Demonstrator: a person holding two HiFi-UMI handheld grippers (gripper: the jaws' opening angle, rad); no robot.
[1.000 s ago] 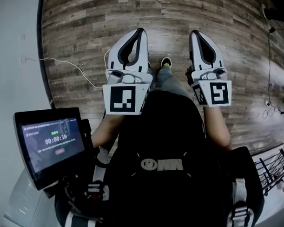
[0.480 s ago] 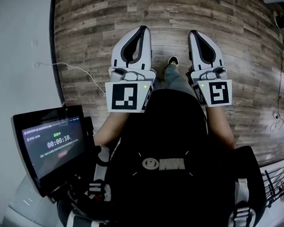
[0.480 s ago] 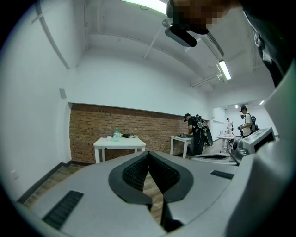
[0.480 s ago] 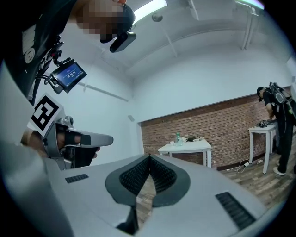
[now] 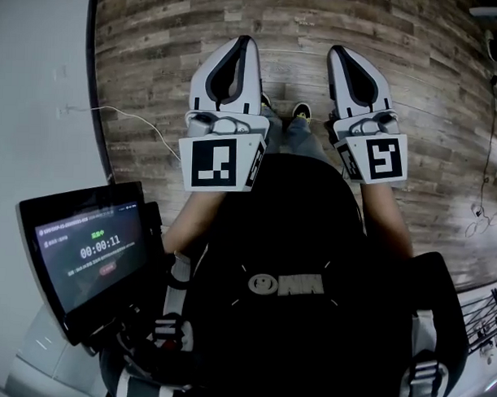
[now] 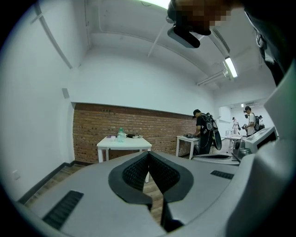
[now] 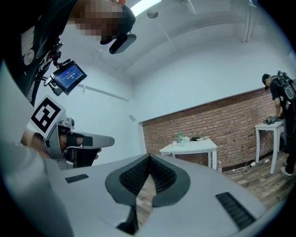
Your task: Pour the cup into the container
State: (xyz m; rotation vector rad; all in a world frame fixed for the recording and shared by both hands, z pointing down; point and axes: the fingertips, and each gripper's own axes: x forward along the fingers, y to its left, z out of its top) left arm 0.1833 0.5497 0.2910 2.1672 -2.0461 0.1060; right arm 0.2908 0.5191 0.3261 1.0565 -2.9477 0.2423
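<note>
Cup (image 6: 112, 138): small, whitish, too far off for finer detail; stands on a white counter (image 6: 134, 144) against a brick wall (image 6: 90, 132), well apart from both grippers.
Container (image 6: 120, 134): pale green, translucent, bottle-shaped, upright just beside the cup on the same counter.
Left gripper (image 6: 148, 154): jaws pressed together, nothing between them, held out over a wood-plank floor (image 5: 156, 52).
Right gripper (image 7: 149, 157): jaws likewise pressed together and empty, beside the left one.
</note>
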